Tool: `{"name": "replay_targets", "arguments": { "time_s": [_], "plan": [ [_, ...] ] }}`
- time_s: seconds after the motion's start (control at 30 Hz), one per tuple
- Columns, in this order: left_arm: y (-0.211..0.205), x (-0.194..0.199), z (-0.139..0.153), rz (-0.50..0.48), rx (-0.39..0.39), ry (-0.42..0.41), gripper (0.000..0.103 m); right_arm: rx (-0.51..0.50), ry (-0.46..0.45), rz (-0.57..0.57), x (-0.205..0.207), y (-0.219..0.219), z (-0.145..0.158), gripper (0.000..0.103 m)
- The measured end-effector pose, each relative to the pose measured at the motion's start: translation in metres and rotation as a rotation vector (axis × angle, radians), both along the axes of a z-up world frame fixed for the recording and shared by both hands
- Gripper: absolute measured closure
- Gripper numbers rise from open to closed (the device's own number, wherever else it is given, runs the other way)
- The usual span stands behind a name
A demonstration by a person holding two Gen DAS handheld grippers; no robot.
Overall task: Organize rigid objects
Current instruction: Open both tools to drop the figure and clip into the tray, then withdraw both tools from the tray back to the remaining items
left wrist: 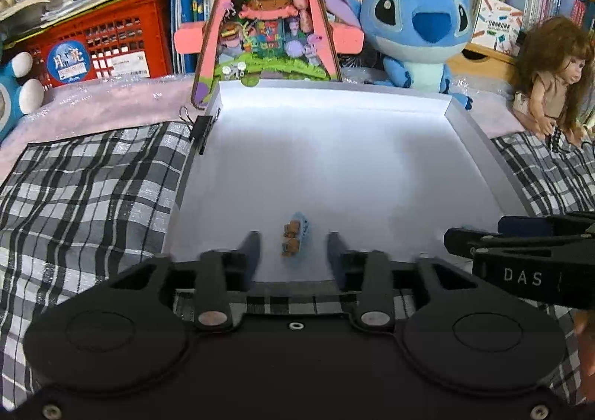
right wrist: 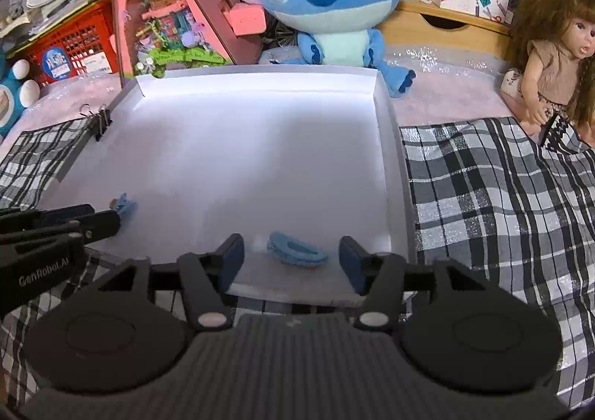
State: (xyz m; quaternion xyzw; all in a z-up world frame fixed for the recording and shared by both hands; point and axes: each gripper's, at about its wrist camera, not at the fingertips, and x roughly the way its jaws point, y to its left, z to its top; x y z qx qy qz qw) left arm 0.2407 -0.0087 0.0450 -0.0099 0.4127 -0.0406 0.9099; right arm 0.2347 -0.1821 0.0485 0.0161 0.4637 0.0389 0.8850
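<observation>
Hair clips are what I'm sorting here, two little ones, both lying on the floor of the white tray (left wrist: 372,160) near its front edge.

Left wrist view first: the small clip with the brown bears (left wrist: 293,239) on a blue base sits just inside the front edge, left of centre. My left gripper (left wrist: 293,249) has its jaws parted with the bear clip between them, and there's bare tray on both sides of it, so the pads aren't pressing on anything. Off to the right my other tool pokes into frame, low over the front-right corner. A black binder clip (left wrist: 200,132) is pinched onto the tray's left wall.

Right wrist view: the plain blue claw clip (right wrist: 297,252) lies on its side near the front-right corner. My right gripper (right wrist: 293,252) is spread wide around it, clear gaps on both sides, so nothing held here either. The bear clip shows up further left along the front edge, right at the tip of my left tool.

My read: this looks like the set-down step, both pieces loose in the tray. Next I'd want to lift both tools straight up and back without nudging the clips. They're light and would skid easily on that smooth surface.
</observation>
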Motion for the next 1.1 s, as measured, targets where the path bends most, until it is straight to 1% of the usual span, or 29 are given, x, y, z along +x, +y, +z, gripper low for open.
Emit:
{"name": "replay_targets", "arguments": {
  "time_s": [0.07, 0.13, 0.17, 0.27, 0.37, 0.43, 0.47, 0.57, 0.7, 0.8, 0.9, 1.1],
  "plan": [
    [0.000, -0.005, 0.005, 0.002, -0.005, -0.011, 0.058, -0.002, -0.014, 0.006, -0.004, 0.000, 0.004, 0.026],
    [0.001, -0.010, 0.009, -0.001, -0.011, -0.020, 0.051, -0.005, -0.033, 0.014, -0.010, -0.001, 0.009, 0.021],
    [0.001, -0.014, 0.011, -0.005, -0.013, -0.028, 0.051, -0.007, -0.044, 0.019, -0.013, -0.002, 0.011, 0.019],
    [0.001, -0.025, 0.017, -0.015, -0.014, -0.049, 0.044, -0.010, -0.075, 0.035, -0.024, -0.003, 0.019, 0.016],
    [0.002, -0.039, 0.022, -0.030, -0.028, -0.069, 0.036, 0.007, -0.095, 0.043, -0.035, -0.006, 0.024, 0.014],
    [0.003, -0.049, 0.025, -0.040, -0.035, -0.084, 0.028, 0.022, -0.102, 0.048, -0.042, -0.009, 0.025, 0.013],
    [0.003, -0.055, 0.026, -0.043, -0.039, -0.093, 0.026, 0.027, -0.107, 0.052, -0.046, -0.010, 0.026, 0.013],
    [0.004, -0.069, 0.029, -0.050, -0.041, -0.116, 0.024, 0.034, -0.128, 0.060, -0.060, -0.012, 0.028, 0.011],
    [0.005, -0.085, 0.030, -0.062, -0.052, -0.123, 0.023, 0.035, -0.161, 0.077, -0.078, -0.014, 0.031, 0.009],
    [0.004, -0.098, 0.029, -0.075, -0.060, -0.134, 0.021, 0.033, -0.191, 0.087, -0.090, -0.014, 0.033, 0.006],
    [0.004, -0.109, 0.029, -0.086, -0.057, -0.151, 0.019, 0.018, -0.218, 0.097, -0.101, -0.013, 0.034, 0.004],
    [0.006, -0.130, 0.025, -0.087, -0.048, -0.173, 0.018, 0.001, -0.260, 0.123, -0.123, -0.010, 0.032, 0.001]
  ]
}}
